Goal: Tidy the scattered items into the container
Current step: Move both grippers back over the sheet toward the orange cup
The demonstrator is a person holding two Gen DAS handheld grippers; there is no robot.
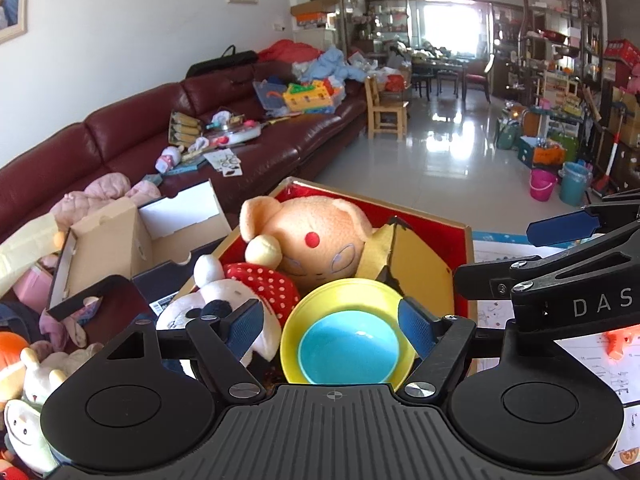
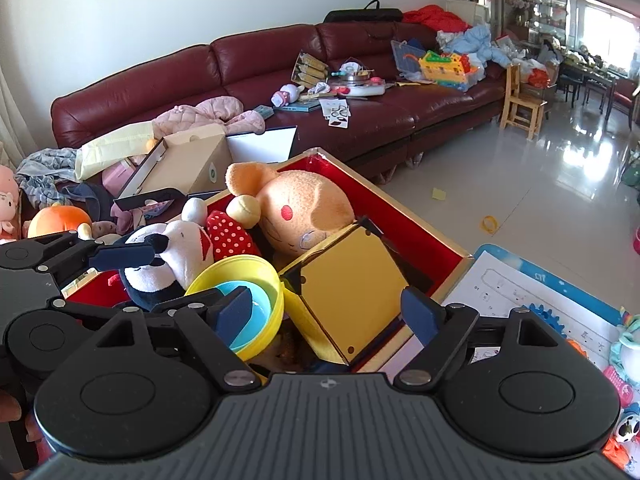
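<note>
The left gripper (image 1: 334,326) hangs over the near end of the red-lined box (image 1: 448,236), jaws wide and empty, with the yellow bowl (image 1: 292,328) and the blue bowl (image 1: 346,350) nested inside it directly between the fingers; nesting saves room in a crowded container. The right gripper (image 2: 328,312) is also wide and holds nothing, poised over the gold card box (image 2: 352,292) that leans tilted against the box wall. The orange plush (image 2: 296,208) fills the far end, and the panda plush (image 2: 176,252) with the red dotted cloth (image 2: 230,234) packs the left side. The container is judged nearly full. It stands on a cluttered surface: printed sheets (image 2: 520,284) just right, an open cardboard box (image 2: 188,164) far left. Beyond lie a maroon sofa (image 2: 256,56) strewn with toys and a glossy tiled floor (image 2: 540,184).
</note>
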